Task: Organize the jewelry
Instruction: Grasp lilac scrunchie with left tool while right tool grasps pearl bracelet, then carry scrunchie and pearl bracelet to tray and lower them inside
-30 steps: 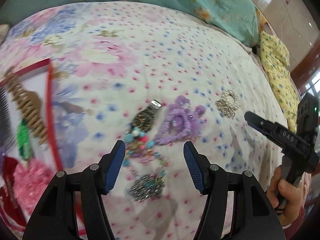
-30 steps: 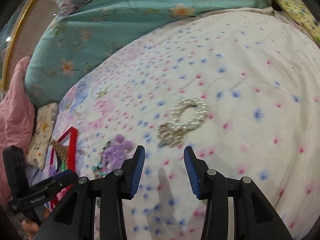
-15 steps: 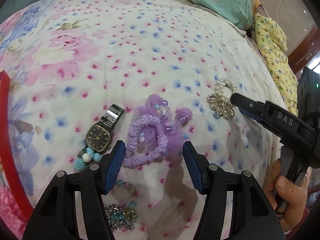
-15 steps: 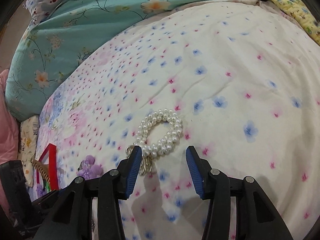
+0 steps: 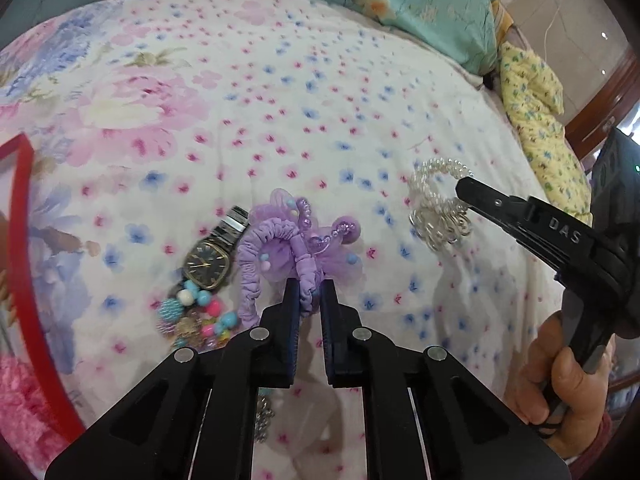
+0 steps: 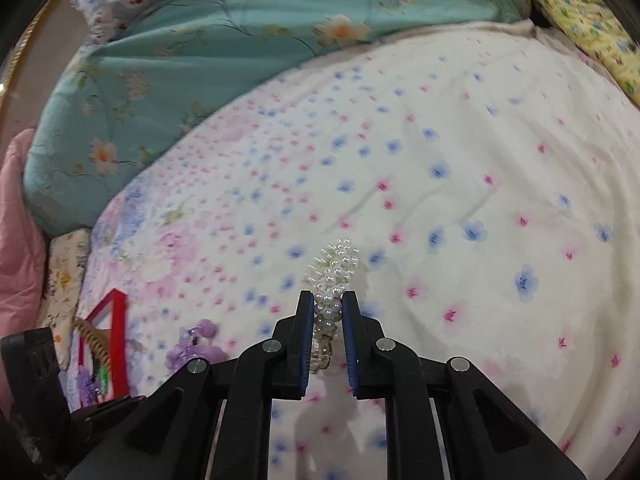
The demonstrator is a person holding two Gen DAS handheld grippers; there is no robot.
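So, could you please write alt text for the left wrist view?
The left gripper is shut on a purple scrunchie lying on a floral bedspread. A watch and beaded jewelry sit left of it; the right gripper reaches a pearl bracelet.

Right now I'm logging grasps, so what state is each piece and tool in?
left tool: shut on the purple scrunchie.
purple scrunchie: pinched, resting on the bedspread.
right tool: shut on the pearl bracelet.
pearl bracelet: gripped, standing on edge.
watch: lying flat, untouched.
beaded bracelet: loose beside the watch.
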